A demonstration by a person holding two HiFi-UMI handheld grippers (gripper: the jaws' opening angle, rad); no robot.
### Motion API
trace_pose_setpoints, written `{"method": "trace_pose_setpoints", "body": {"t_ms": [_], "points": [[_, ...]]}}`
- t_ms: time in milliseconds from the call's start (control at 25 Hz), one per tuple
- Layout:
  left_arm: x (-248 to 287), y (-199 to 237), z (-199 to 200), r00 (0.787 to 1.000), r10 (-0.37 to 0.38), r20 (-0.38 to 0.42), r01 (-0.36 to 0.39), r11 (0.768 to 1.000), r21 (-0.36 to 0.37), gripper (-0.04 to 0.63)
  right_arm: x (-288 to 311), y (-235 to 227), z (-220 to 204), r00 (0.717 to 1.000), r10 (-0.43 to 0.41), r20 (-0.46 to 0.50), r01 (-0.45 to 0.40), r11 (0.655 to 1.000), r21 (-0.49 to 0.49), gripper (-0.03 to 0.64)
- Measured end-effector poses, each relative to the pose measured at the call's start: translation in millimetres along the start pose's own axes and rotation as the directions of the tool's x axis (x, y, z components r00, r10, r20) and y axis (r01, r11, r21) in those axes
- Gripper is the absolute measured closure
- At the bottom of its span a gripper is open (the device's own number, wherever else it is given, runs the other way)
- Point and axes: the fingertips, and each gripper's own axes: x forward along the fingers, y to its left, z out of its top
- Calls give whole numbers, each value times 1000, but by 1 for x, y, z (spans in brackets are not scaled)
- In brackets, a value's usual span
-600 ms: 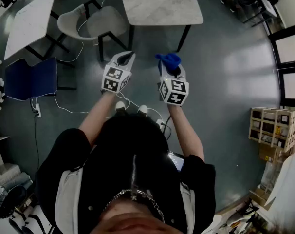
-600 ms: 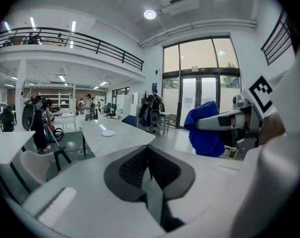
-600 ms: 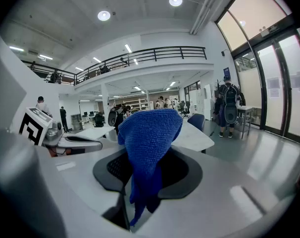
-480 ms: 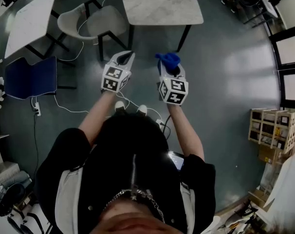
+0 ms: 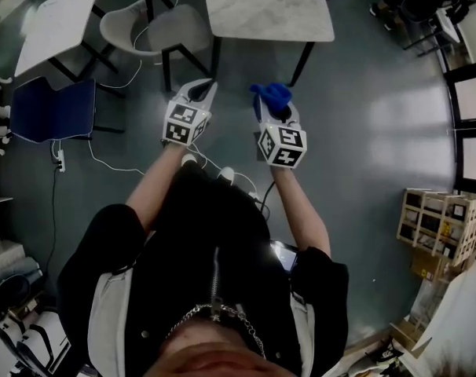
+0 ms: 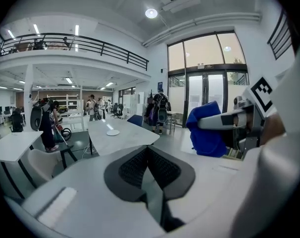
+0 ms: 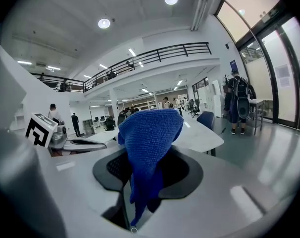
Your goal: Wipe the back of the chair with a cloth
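Cloth, blue, clamped in your right tool; your left tool closed, empty; grey chair well apart.

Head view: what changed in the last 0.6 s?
Only the view shifted: the white chair and blue chair sit slightly higher in frame, the shelf lower. Nothing grasped or released. The right hand-held gripper stays shut on the blue cloth; the left hand-held gripper stays shut, empty.

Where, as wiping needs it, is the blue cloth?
Head view, right of centre: the blue cloth sits clamped in the right hand-held gripper, near the marble table.
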Motion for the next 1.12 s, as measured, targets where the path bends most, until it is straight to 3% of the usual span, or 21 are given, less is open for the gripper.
{"method": "trace_pose_setpoints", "body": {"t_ms": [320, 640, 1120], "points": [[4, 16, -7, 999, 30, -21, -30, 999, -14, 584, 27, 15, -1, 997, 79, -17, -79, 997, 10, 477], [42, 73, -4, 999, 45, -10, -46, 997, -59, 584, 92, 26, 8, 990, 121, -66, -124, 992, -38, 477], [118, 217, 18, 999, 51, -1, -51, 994, -101, 584, 262, 58, 60, 979, 166, -115, -177, 980, -95, 477]]}}
